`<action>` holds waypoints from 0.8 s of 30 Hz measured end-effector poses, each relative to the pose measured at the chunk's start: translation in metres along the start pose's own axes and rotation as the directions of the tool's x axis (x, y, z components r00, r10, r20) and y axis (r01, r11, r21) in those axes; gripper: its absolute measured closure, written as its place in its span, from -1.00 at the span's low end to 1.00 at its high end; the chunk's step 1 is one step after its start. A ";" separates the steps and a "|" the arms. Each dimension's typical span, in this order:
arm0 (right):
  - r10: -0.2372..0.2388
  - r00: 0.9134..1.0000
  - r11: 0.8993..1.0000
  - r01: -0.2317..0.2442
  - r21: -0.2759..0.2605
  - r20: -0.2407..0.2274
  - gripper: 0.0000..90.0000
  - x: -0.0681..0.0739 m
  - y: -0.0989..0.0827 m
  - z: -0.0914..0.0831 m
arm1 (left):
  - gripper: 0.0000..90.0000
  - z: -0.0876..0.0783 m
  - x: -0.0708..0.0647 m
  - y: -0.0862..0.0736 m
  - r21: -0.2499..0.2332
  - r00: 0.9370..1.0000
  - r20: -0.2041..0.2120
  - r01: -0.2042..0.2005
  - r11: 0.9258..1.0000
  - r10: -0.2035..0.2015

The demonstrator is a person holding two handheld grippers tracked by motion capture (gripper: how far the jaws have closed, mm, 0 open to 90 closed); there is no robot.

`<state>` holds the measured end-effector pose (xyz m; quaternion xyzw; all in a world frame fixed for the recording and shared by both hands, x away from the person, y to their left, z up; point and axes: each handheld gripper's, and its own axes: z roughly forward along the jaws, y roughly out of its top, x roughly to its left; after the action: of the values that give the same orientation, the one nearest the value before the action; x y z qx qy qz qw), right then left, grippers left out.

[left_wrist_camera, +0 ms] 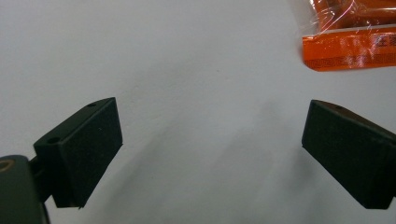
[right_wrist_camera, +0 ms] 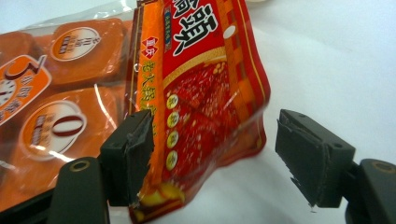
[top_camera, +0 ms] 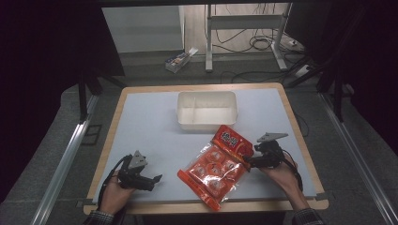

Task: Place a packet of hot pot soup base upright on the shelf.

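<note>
Honestly, the risky bit is that red snack bag (top_camera: 217, 166). It's lying flat on the bench (top_camera: 150, 122), near the front edge, just in front of the white divided bin (top_camera: 207, 110). The right gripper (right_wrist_camera: 212, 154) has its fingers (right_wrist_camera: 128, 156) around the bag's header edge, which is lifted up between them. They're spread fairly wide: one pad looks like it's touching the film, the other is well clear, so it isn't clamped on anything yet.

What could go wrong: if it closes on just that thin crinkly flap, the film could slide out, or the bag could swing and sag once lifted, since the heavy little tubs sit at the far end. A bite right at the corner could also just fold the flap over instead of catching it.

The left gripper (top_camera: 138, 174) is sitting off to the side over bare bench, fingers wide apart and holding nothing, so there's no backup if the bag slips.
</note>
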<state>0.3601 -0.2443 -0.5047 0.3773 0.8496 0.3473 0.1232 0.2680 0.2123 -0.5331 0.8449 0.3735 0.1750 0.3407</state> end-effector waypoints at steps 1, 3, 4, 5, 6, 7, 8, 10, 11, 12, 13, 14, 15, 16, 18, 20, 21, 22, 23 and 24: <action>0.001 1.000 1.000 -0.001 0.004 -0.003 -0.39 0.000 0.001 0.003 | -0.89 0.000 0.000 0.000 0.001 1.000 0.000 -0.001 1.000 0.001; 0.001 1.000 1.000 -0.001 0.012 -0.005 -0.39 -0.001 0.003 0.006 | -0.89 0.000 0.000 0.000 0.005 1.000 0.000 -0.003 1.000 0.003; -0.002 1.000 1.000 0.002 0.019 -0.019 -0.38 -0.002 0.006 0.012 | -0.89 0.000 0.000 0.000 0.006 1.000 0.000 -0.005 1.000 0.005; -0.001 1.000 1.000 0.001 0.022 -0.029 -0.36 -0.002 0.007 0.015 | -0.89 0.000 0.000 0.000 0.007 1.000 -0.001 -0.005 1.000 0.005; -0.002 0.999 1.000 0.003 0.026 -0.038 -0.34 -0.002 0.009 0.017 | -0.89 0.001 0.000 0.000 0.008 1.000 -0.003 -0.007 1.000 0.007; -0.003 0.999 1.000 0.004 0.028 -0.046 -0.32 -0.001 0.010 0.019 | -0.89 0.001 -0.001 0.000 0.009 1.000 -0.003 -0.008 1.000 0.008; -0.004 0.999 1.000 0.006 0.030 -0.053 -0.29 -0.001 0.012 0.021 | -0.89 0.001 -0.001 0.000 0.009 1.000 -0.003 -0.008 1.000 0.008; -0.013 0.998 0.999 0.016 0.035 -0.066 -0.20 0.001 0.016 0.025 | -0.89 0.001 -0.001 0.000 0.009 1.000 -0.004 -0.008 1.000 0.008; -0.018 0.997 0.999 0.020 0.041 -0.071 -0.17 0.002 0.018 0.027 | -0.89 0.001 -0.001 0.000 0.009 1.000 -0.004 -0.008 1.000 0.008; -0.018 0.997 0.999 0.021 0.045 -0.078 -0.13 0.003 0.020 0.029 | -0.89 0.001 -0.001 0.000 0.010 1.000 -0.005 -0.009 1.000 0.009; -0.016 0.996 0.999 0.020 0.049 -0.088 -0.08 0.003 0.021 0.031 | -0.89 0.001 -0.001 0.000 0.010 1.000 -0.005 -0.009 1.000 0.009; -0.014 0.995 0.999 0.020 0.051 -0.101 -0.04 0.003 0.023 0.033 | -0.89 0.001 -0.001 0.000 0.010 1.000 -0.006 -0.010 1.000 0.010; -0.014 0.995 0.999 0.020 0.051 -0.101 -0.04 0.003 0.023 0.033 | -0.88 0.001 -0.001 0.000 0.010 1.000 -0.006 -0.010 1.000 0.010; -0.003 0.991 0.998 0.010 0.055 -0.131 0.09 0.003 0.026 0.037 | -0.89 0.001 -0.001 0.000 0.011 1.000 -0.006 -0.010 1.000 0.010; -0.004 0.987 0.998 0.014 0.062 -0.162 0.22 0.003 0.028 0.041 | -0.89 0.001 -0.001 0.000 0.012 1.000 -0.007 -0.012 1.000 0.012; -0.008 0.985 0.998 0.020 0.066 -0.172 0.28 0.004 0.030 0.043 | -0.88 0.001 -0.001 0.000 0.012 1.000 -0.007 -0.012 1.000 0.012; -0.009 0.982 0.997 0.023 0.069 -0.189 0.37 0.004 0.031 0.045 | -0.88 0.001 -0.001 0.000 0.012 1.000 -0.008 -0.012 1.000 0.012; -0.015 0.978 0.997 0.030 0.071 -0.209 0.44 0.004 0.033 0.047 | -0.88 0.001 -0.001 0.000 0.012 1.000 -0.007 -0.013 1.000 0.013; -0.021 0.973 0.996 0.039 0.076 -0.230 0.63 0.004 0.035 0.050 | -0.88 0.001 -0.001 0.000 0.012 1.000 -0.008 -0.012 1.000 0.012; -0.015 0.968 0.996 0.035 0.076 -0.250 0.73 0.004 0.036 0.050 | -0.88 0.001 -0.001 0.000 0.012 1.000 -0.009 -0.013 1.000 0.013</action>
<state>0.4010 -0.1994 -0.5165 0.3244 0.8763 0.3562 0.0048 0.2682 0.2109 -0.5339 0.8485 0.3707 0.1786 0.3327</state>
